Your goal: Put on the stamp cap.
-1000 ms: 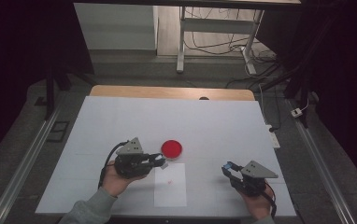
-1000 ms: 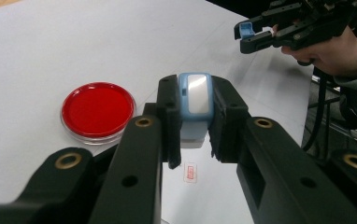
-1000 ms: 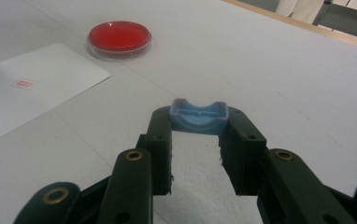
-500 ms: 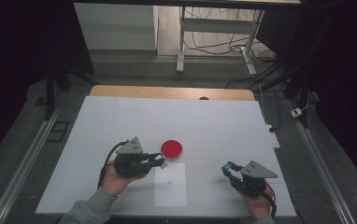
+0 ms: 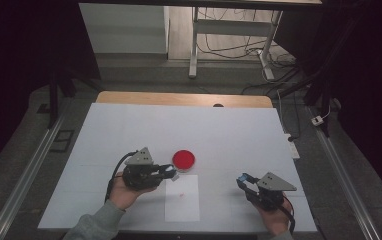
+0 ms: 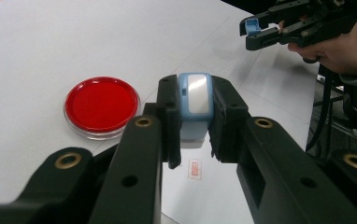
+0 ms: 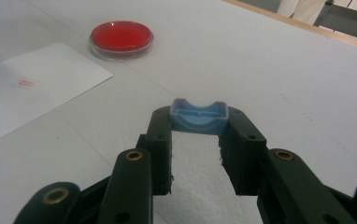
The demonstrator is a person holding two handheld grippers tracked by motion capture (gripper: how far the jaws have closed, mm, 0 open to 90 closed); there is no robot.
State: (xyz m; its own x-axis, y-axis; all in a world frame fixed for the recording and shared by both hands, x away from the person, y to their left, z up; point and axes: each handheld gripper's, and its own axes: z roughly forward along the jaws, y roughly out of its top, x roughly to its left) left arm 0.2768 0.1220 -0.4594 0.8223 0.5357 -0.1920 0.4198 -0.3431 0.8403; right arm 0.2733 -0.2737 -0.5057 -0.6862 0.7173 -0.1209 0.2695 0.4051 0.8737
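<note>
High view: white surface (image 5: 129,125) across the middle of the frame. Left gripper (image 5: 171,171) at lower centre-left, held in a hand (image 5: 124,190), tips pointing right. Red dish (image 5: 183,158) just above and right of its tips. White sheet (image 5: 182,197) below the dish, with a small red mark. Right gripper (image 5: 243,179) at lower right, in the other hand, well apart from the sheet, something blue at its tips.

Left gripper view: the fingers (image 6: 167,116) are clamped on a blue stamp (image 6: 195,105) with a pale grey face, at centre frame. Dish (image 6: 102,105) at left centre, resting on the surface, apart from the stamp. Sheet under the stamp, its red mark (image 6: 195,168) just below the stamp's white base. Whether the base touches the sheet cannot be told. Right gripper (image 6: 256,30) at upper right, a blue piece between its tips.

Right gripper view: the fingers (image 7: 160,135) are clamped on a blue cap (image 7: 198,116), hollow side up, at centre frame above the surface. Dish (image 7: 121,36) at upper left. Sheet (image 7: 36,88) at left, red mark (image 7: 26,83) on it.
</note>
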